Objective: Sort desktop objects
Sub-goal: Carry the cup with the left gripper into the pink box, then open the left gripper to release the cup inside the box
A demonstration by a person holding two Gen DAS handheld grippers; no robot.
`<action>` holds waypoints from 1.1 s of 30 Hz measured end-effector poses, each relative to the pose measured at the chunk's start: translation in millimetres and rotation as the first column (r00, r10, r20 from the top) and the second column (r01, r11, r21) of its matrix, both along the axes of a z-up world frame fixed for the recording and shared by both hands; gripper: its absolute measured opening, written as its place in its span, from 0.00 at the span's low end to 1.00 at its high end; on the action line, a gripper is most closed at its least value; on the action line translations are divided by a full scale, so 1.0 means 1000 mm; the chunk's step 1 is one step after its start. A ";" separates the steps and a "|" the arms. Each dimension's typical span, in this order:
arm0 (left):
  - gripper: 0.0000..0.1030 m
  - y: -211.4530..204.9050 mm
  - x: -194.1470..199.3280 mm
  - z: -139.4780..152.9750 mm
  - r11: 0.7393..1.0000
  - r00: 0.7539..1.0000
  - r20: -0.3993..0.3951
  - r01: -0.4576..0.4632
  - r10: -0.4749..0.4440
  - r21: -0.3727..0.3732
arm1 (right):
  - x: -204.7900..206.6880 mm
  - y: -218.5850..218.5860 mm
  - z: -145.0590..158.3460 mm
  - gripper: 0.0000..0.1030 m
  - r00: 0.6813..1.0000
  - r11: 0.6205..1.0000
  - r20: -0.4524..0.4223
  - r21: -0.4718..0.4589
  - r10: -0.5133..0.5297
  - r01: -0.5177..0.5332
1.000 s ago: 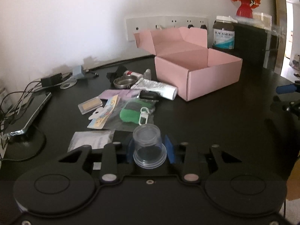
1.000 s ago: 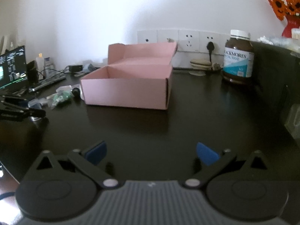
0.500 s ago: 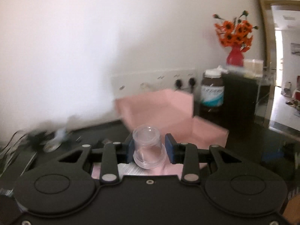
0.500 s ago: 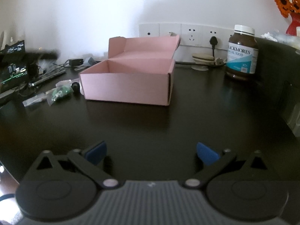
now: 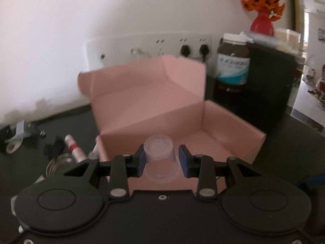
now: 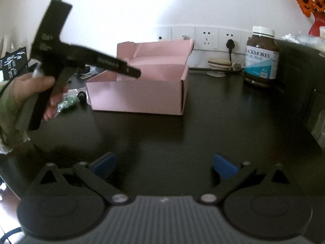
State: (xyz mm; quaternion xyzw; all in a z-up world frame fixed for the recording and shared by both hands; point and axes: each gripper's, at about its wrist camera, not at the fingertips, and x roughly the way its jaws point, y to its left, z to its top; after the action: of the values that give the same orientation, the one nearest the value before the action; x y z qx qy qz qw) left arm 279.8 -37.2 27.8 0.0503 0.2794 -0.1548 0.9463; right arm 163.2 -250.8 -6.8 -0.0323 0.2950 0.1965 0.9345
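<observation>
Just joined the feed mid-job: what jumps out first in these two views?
The open pink box dominates mid-desk, lid flap up against the wall. The left gripper is shut on an upside-down clear plastic cup just over the box's near edge. The right gripper hangs open and empty over bare dark desk, with a brown supplement bottle at back right.

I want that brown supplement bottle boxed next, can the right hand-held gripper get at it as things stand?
Probably yes: the right hand-held gripper is open and empty, and bare dark desk lies between it and the brown supplement bottle.
</observation>
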 end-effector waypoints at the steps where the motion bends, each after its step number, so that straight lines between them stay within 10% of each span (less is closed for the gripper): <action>1: 0.34 0.002 -0.001 -0.001 1.000 1.000 0.001 0.000 0.000 0.006 | 0.000 0.000 0.000 0.99 1.000 1.000 0.000 0.002 0.001 -0.001; 12: 0.38 0.009 -0.015 0.002 0.999 0.999 -0.010 0.035 -0.035 -0.010 | 0.003 -0.002 0.000 0.99 1.000 1.000 0.001 0.004 -0.005 0.005; 14: 0.69 0.009 -0.018 0.004 0.999 0.999 0.002 0.040 -0.040 -0.015 | 0.003 -0.003 0.000 0.99 1.000 1.000 0.001 0.004 -0.005 0.005; 16: 0.78 0.010 -0.023 0.006 0.999 0.999 0.023 0.046 -0.045 -0.024 | 0.002 -0.002 0.000 0.99 1.000 1.000 0.001 0.000 -0.004 0.004; 33: 0.83 0.046 -0.045 0.004 0.988 0.991 0.119 0.074 -0.058 -0.137 | 0.006 -0.001 0.000 0.99 1.000 0.999 -0.007 -0.030 0.026 -0.027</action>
State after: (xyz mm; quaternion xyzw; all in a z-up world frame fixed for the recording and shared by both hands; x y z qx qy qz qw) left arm 235.0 8.6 31.8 0.0013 0.2113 -0.2023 0.9563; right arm 168.7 -251.4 -7.0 -0.0496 0.3004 0.2044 0.9303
